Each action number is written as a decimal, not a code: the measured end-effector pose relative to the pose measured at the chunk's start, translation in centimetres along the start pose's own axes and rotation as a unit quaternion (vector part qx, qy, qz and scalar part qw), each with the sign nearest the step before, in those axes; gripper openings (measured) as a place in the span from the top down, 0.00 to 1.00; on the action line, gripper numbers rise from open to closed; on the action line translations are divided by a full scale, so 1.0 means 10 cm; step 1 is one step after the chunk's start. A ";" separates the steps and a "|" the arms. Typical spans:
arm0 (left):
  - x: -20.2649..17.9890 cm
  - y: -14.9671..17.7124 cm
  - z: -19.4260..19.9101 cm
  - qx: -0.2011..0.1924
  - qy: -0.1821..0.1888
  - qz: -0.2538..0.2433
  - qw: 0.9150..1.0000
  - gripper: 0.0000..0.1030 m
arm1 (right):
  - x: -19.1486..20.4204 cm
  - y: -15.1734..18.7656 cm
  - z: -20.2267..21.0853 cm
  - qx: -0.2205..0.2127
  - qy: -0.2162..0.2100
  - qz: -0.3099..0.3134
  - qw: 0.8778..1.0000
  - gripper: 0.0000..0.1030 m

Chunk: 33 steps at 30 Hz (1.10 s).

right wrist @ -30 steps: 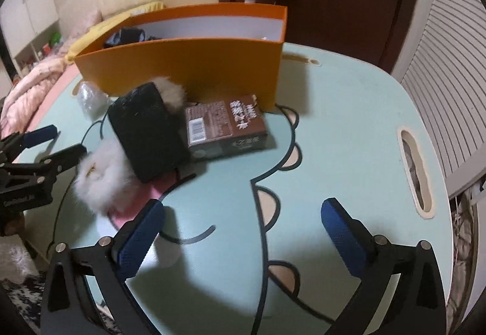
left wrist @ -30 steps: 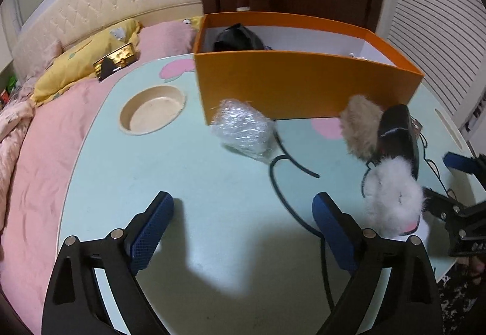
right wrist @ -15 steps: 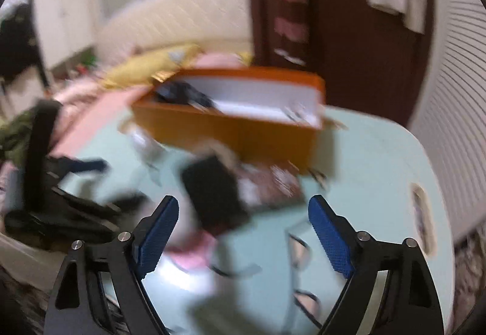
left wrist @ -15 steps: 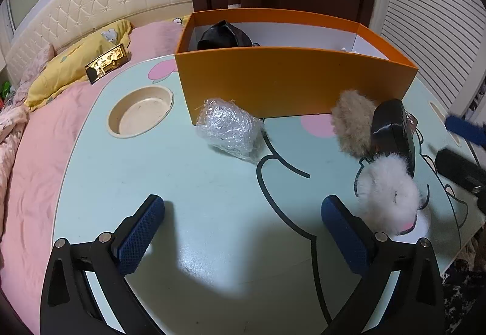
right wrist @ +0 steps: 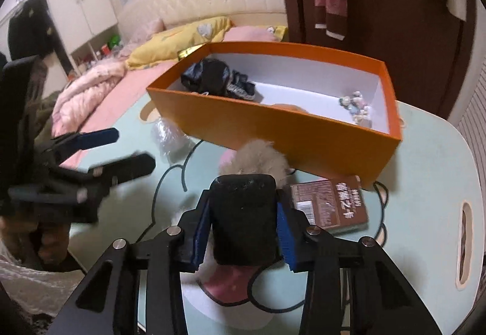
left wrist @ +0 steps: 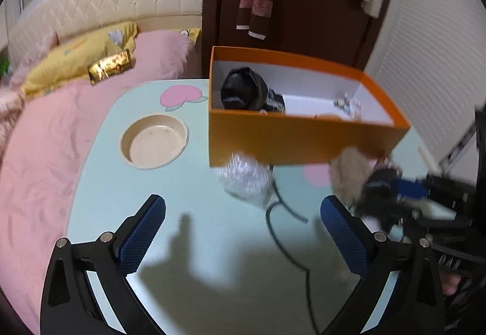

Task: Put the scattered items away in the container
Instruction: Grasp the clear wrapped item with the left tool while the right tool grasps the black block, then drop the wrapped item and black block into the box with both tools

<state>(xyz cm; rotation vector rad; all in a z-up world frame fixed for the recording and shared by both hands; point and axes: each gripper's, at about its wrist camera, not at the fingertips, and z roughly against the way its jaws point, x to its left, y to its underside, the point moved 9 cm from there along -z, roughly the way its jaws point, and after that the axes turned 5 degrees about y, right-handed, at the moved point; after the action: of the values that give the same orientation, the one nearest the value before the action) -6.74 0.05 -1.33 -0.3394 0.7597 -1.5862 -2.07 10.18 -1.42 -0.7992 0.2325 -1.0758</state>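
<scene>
Item 1, right tool (right wrist: 243,228): my jaws are closing on the black fur-trimmed slipper (right wrist: 244,221). Its dark body sits square between the blue pads, which already bear on both sides. I took it across the middle, I judge, so the fluffy ends hang free and it stays balanced.

Item 2, orange box (right wrist: 273,128): the container, open-topped, just beyond the slipper. A black bundle (right wrist: 212,80) and small trinkets (right wrist: 355,107) already lie inside.

Item 3, left tool (left wrist: 240,228): jaws spread wide, nothing between them, hovering over bare counter (left wrist: 106,177).

Item 4, clear plastic wad (left wrist: 246,180): on the counter against the box's front wall, ahead of the left tool.

Item 5, brown carton (right wrist: 329,206): flat on the counter, just right of the slipper, near the box's corner.
</scene>
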 end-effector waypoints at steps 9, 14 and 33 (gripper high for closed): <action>0.06 -0.11 -0.36 0.038 -0.004 0.014 0.999 0.40 | -0.13 -0.04 0.16 -0.021 -0.002 -0.040 0.999 0.63; 0.03 -0.08 -0.39 0.041 0.004 0.011 0.999 0.66 | -0.17 -0.09 0.18 -0.023 0.000 -0.040 0.999 0.63; -0.27 -0.66 0.11 -0.017 0.046 -0.025 0.998 0.66 | -0.06 -0.57 0.23 -0.052 -0.023 -0.014 0.998 0.63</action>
<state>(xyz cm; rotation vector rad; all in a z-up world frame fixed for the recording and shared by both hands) -10.62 2.39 4.31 -0.3148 0.8552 -1.6470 -5.15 10.47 3.94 -0.9222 0.2408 -1.0776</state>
